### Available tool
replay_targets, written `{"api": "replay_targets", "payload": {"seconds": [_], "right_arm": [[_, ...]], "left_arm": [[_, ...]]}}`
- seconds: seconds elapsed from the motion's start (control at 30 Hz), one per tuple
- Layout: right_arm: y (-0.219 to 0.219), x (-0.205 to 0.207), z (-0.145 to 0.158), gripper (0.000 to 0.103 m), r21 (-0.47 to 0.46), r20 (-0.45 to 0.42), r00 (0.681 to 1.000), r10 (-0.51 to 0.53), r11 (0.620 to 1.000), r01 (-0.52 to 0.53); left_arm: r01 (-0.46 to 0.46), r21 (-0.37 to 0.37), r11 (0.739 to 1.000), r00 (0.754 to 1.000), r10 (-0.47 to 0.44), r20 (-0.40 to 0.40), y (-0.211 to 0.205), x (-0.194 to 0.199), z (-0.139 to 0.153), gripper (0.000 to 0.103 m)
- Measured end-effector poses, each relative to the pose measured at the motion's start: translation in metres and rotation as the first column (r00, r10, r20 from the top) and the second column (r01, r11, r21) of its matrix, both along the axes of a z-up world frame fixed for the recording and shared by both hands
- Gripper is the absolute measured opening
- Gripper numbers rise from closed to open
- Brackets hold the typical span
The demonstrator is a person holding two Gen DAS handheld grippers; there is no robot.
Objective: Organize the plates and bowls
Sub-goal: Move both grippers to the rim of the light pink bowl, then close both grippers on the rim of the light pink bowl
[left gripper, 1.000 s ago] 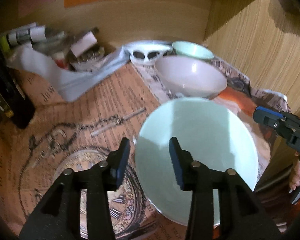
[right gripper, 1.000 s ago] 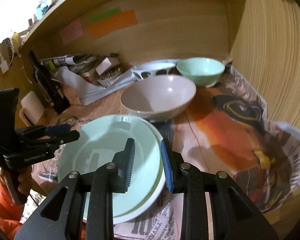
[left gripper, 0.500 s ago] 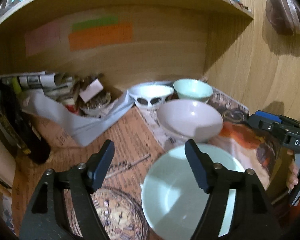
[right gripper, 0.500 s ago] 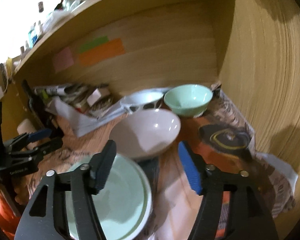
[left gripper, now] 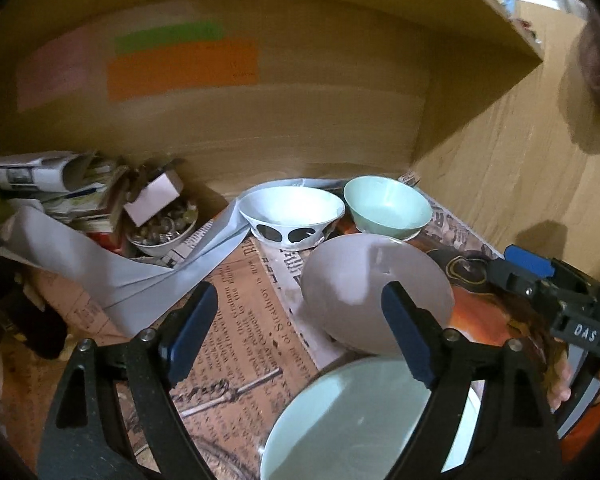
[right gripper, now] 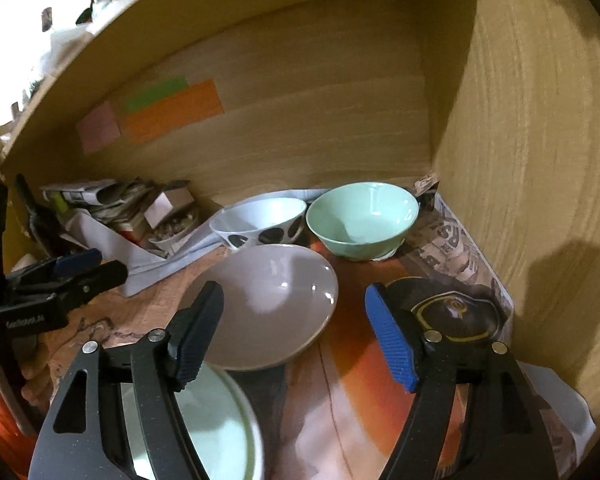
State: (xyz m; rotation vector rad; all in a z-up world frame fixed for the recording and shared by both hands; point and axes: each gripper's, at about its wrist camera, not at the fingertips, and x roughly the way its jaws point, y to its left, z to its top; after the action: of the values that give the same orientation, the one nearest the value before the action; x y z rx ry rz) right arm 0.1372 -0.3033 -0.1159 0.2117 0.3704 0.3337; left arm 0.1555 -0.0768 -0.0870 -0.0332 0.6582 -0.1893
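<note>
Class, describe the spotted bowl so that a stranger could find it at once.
Look into the wooden shelf's back right corner. Two bowls stand side by side there: the spotted bowl is the left one, beside the green bowl. It alone is white with big black spots outside.

The plates (right gripper: pixel 220 420) sit nearest, one on the other. Just behind them is a wide bowl (right gripper: pixel 272 304). Far back, two bowls stand side by side: the spotted bowl (right gripper: pixel 260 220) left, the plain bowl (right gripper: pixel 362 220) right.
</note>
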Motion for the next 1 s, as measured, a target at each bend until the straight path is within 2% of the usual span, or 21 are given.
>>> {"api": "replay_targets", "payload": {"seconds": [0.3, 0.57, 0.67, 0.73, 0.8, 1.0], "right_arm": [[0.002, 0.046, -0.023, 0.071, -0.042, -0.103, 0.995, 0.005, 0.999, -0.01], [0.003, 0.071, -0.041, 0.07, -0.018, -0.189, 0.982, 0.024, 0.999, -0.028], [0.004, 0.076, -0.045, 0.061, -0.016, -0.208, 0.978, 0.032, 0.999, -0.036], [0.005, 0.079, -0.047, 0.057, -0.012, -0.221, 0.974, 0.039, 0.999, -0.043], [0.007, 0.08, -0.049, 0.054, -0.016, -0.229, 0.972, 0.045, 0.999, -0.05], [0.009, 0.082, -0.051, 0.042, -0.017, -0.231, 0.971, 0.058, 0.998, -0.064]], "left_arm": [[0.021, 0.019, 1.0, 0.989, -0.018, -0.146, -0.005, 0.057, -0.032, 0.085], [0.037, 0.023, 0.999, 0.971, -0.03, -0.239, -0.006, 0.084, -0.056, 0.085], [0.053, 0.019, 0.998, 0.963, -0.046, -0.265, -0.008, 0.091, -0.062, 0.084], [0.061, 0.022, 0.998, 0.96, -0.053, -0.276, -0.011, 0.094, -0.065, 0.081], [0.074, 0.019, 0.997, 0.954, -0.065, -0.293, -0.013, 0.098, -0.068, 0.07], [0.104, -0.002, 0.995, 0.938, -0.099, -0.331, -0.015, 0.103, -0.076, 0.05]]}}
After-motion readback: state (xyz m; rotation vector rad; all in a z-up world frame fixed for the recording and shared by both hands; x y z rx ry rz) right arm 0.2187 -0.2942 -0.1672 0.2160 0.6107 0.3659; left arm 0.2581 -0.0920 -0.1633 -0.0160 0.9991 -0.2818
